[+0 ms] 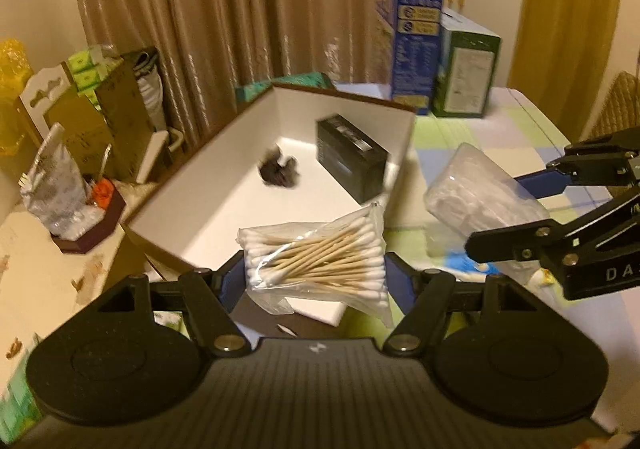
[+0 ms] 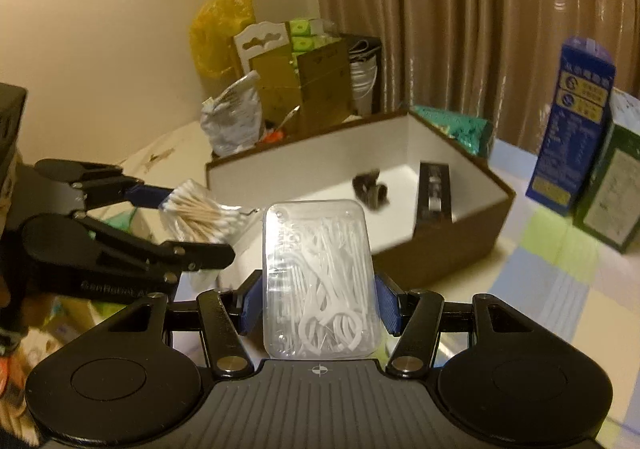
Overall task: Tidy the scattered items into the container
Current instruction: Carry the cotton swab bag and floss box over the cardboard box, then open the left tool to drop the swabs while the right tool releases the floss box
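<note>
brown cardboard walls with a white lining form the open container (image 1: 400,129), straight ahead of both tools. inside it lie two things: one black box (image 1: 350,159) and one dark crumpled item (image 1: 280,169), apart from each other. the left gripper (image 1: 316,273) is closed on one clear bag of cotton swabs (image 1: 320,261), held over the container's near edge. the right gripper (image 2: 318,297) clamps one clear case of white floss picks (image 2: 318,281), just short of the container's brown outer wall. beyond the container stand two tall cartons, one blue carton (image 1: 412,45) and one green carton (image 1: 466,73), side by side before a tan curtain (image 1: 240,9).
</note>
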A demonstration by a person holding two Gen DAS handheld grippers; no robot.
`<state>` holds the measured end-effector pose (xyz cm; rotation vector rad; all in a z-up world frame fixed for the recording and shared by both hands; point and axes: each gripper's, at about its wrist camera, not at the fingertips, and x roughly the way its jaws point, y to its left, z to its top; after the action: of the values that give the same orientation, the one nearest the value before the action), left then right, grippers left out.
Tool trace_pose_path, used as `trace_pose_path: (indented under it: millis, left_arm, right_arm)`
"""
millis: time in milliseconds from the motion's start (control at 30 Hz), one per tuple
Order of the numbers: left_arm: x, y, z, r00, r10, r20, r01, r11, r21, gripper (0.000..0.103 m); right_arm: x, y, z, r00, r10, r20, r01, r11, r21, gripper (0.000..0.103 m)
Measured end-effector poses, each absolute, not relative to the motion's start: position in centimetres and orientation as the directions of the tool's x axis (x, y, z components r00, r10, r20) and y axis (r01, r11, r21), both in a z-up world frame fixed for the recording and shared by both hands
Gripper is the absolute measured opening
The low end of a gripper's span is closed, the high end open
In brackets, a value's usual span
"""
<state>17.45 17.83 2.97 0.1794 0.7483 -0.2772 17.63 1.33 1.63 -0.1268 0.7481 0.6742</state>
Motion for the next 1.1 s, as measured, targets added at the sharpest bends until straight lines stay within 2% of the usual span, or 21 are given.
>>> trace_pose_path:
  millis: [267,567,1100]
  left_arm:
    - [23.9,19.8,2.1,0.705,-0.139,-0.696,0.305,0.945,0.12,0.068]
    - [31.7,21.0,-0.7,0.645,-0.163,-0.747,0.335,0.938,0.085,0.068]
    - [39.9,21.2,-6.2,0.523,-0.117,-0.844,0.371,0.923,0.102,0.068]
  right_arm:
    - [24.8,4.3,-0.5,0.553,0.458,-0.696,-0.541,0.833,0.118,0.055]
    - [30.5,6.8,-3.0,0.521,0.397,-0.756,-0.514,0.853,0.094,0.055]
    - [36.4,10.0,-7.4,0.496,0.27,-0.826,-0.563,0.823,-0.07,0.055]
